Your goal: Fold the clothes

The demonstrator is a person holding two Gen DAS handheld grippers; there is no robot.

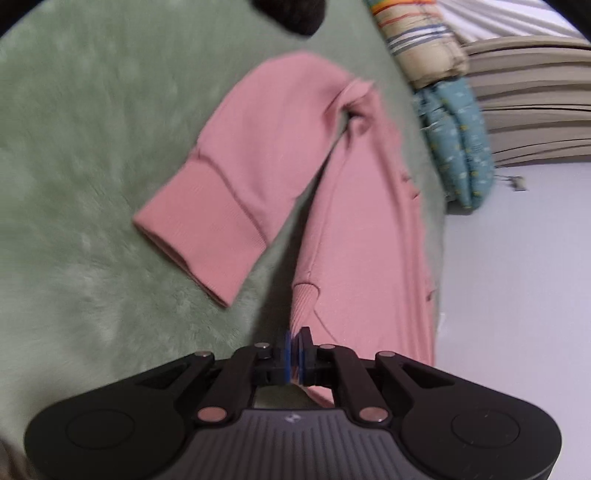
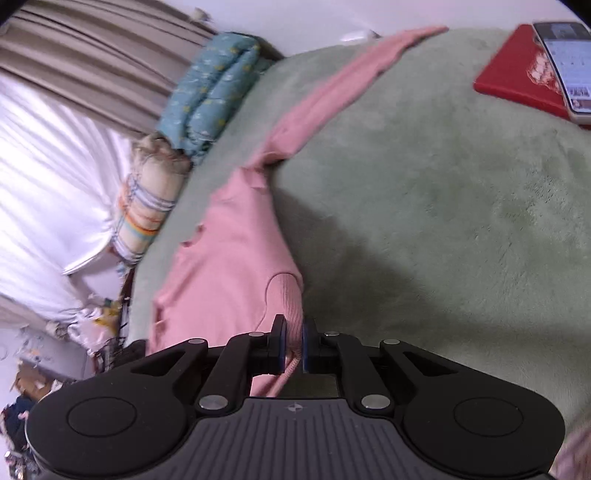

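Note:
A pink sweatshirt lies on a green fluffy blanket. In the left wrist view one sleeve with a ribbed cuff spreads out to the left, flat on the blanket. My left gripper is shut on the ribbed hem of the sweatshirt, which rises taut toward it. In the right wrist view the same pink sweatshirt runs away from me along the blanket's left edge. My right gripper is shut on another ribbed corner of its hem, lifted off the blanket.
A teal patterned bundle and a striped cream bundle lie beside the blanket's edge. A red book with a phone on it rests at the far right. A dark object sits at the top of the left view. Curtains hang beyond.

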